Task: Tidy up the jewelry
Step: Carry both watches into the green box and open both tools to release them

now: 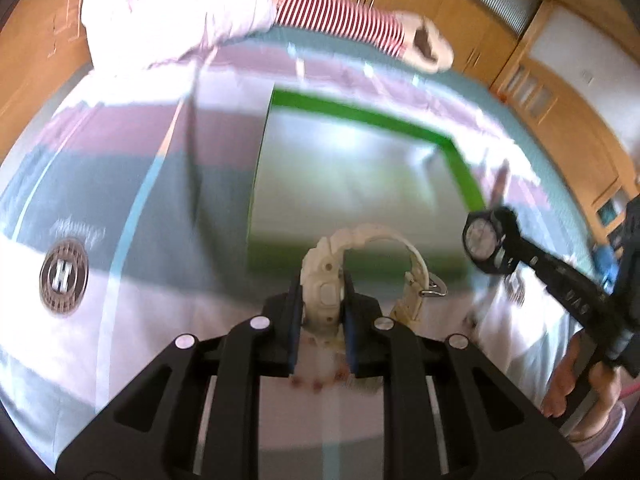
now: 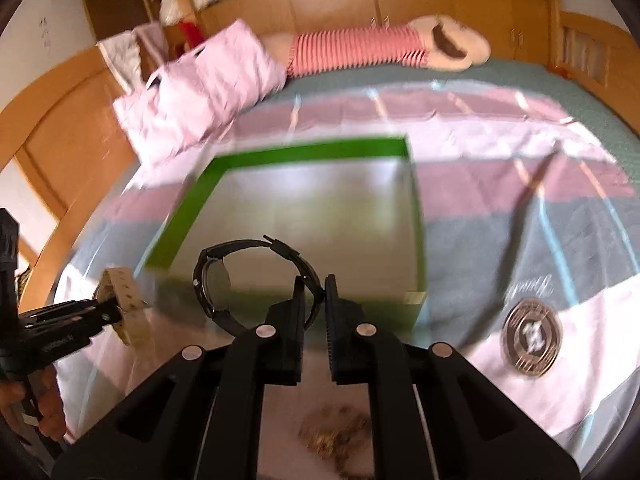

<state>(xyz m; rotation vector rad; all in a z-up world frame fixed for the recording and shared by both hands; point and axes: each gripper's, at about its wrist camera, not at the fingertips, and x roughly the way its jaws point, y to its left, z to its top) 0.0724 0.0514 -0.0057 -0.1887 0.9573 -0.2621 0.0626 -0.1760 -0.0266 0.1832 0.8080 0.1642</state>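
Left gripper (image 1: 322, 300): clenched on the case of a white watch (image 1: 326, 280), the strap arching up and over toward 1 o'clock, its metal buckle hanging off to the right

White watch, from the other camera: it shows at 9 o'clock in the right wrist view (image 2: 124, 308), held off the bed by the black fingers

Right gripper (image 2: 314, 300): pinching the strap of a black watch (image 2: 224, 280), the round case swung out toward 10 o'clock of the fingertips (the strap runs in a loop above them)

Black watch, from the left camera: at 3 o'clock (image 1: 486, 240), dial facing the lens, strap trailing down toward 4 o'clock

Green box (image 1: 360, 184): open, pale inside with a bright green rim, lying on the bed at 12 o'clock ahead of both grippers; both watches are held near its closest edge, neither touching it

Bedspread (image 1: 140, 208): striped in mauve, grey-blue and white, with a round emblem (image 1: 64, 276) at 9 o'clock in the left view

Loose pile (image 2: 336, 436): small golden-brown bits on the cover at 6 o'clock below the right fingers, too blurred to tell apart

Far end of bed: a pink pillow (image 2: 200, 92) at 11 o'clock and a red-and-white striped cushion (image 2: 356, 50) at 12
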